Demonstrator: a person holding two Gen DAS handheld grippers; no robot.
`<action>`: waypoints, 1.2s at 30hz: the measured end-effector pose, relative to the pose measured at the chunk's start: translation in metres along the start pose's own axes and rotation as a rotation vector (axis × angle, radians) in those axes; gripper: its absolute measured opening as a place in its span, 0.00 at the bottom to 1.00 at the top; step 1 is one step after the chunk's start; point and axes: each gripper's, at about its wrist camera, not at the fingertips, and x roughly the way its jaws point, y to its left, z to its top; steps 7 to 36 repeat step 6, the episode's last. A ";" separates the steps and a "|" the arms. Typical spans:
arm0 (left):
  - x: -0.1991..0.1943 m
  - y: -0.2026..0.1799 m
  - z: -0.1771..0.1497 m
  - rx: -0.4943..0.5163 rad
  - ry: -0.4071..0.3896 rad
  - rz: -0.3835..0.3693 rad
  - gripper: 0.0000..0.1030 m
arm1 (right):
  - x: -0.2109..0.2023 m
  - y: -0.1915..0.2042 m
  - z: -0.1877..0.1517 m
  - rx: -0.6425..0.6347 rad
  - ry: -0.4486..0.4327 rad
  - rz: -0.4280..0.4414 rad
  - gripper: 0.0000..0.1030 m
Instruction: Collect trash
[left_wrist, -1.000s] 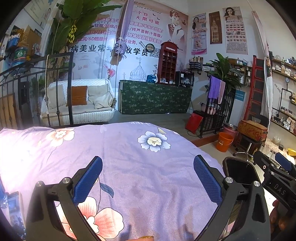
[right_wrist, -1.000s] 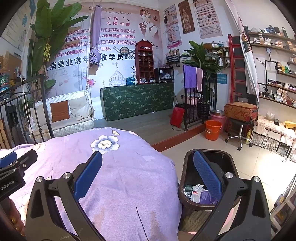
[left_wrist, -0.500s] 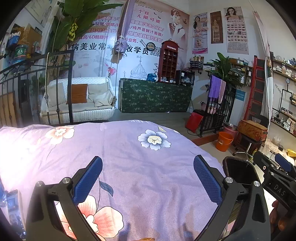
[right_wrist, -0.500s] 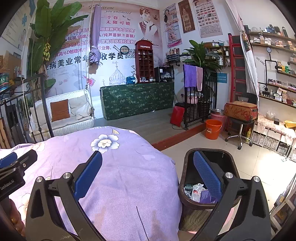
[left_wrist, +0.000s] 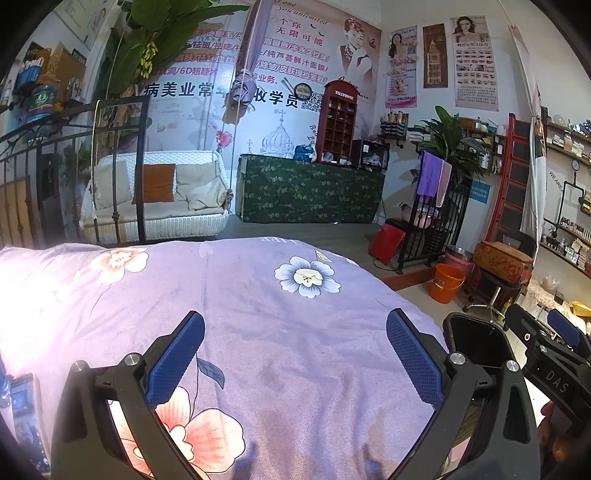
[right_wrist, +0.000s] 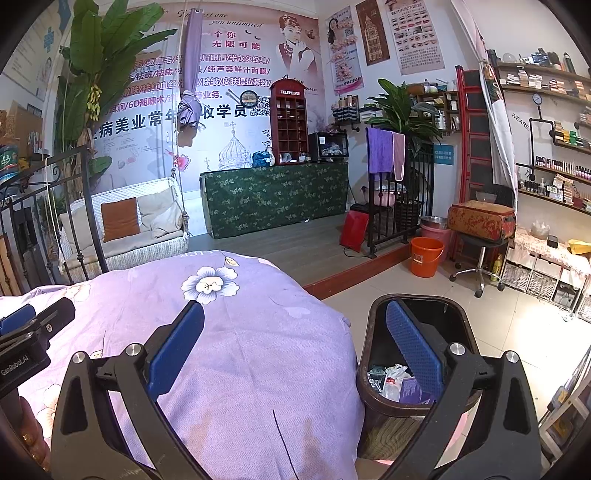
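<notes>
Both grippers are hovering over the purple bed (left_wrist: 258, 325), jaws spread wide apart and gripping nothing. The trash bin (right_wrist: 373, 369) is standing on the floor beside the bed, at four o'clock from the right gripper (right_wrist: 295, 347), nearer it than the left gripper (left_wrist: 295, 350); wrappers (right_wrist: 393, 378) are lying inside.

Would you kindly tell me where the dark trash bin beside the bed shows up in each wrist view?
Left wrist view: trash bin at lower right, only its rim and dark inside showing.
Right wrist view: trash bin at lower centre-right, trash visible inside.
Shared landmark: the orange bucket on the floor beyond it.
</notes>
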 end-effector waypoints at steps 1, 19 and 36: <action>0.000 -0.002 0.000 0.000 0.003 0.003 0.94 | 0.000 0.000 0.000 -0.001 0.000 -0.001 0.95; 0.000 -0.004 0.001 0.001 0.008 0.007 0.94 | 0.000 0.000 0.000 -0.001 0.000 -0.001 0.95; 0.000 -0.004 0.001 0.001 0.008 0.007 0.94 | 0.000 0.000 0.000 -0.001 0.000 -0.001 0.95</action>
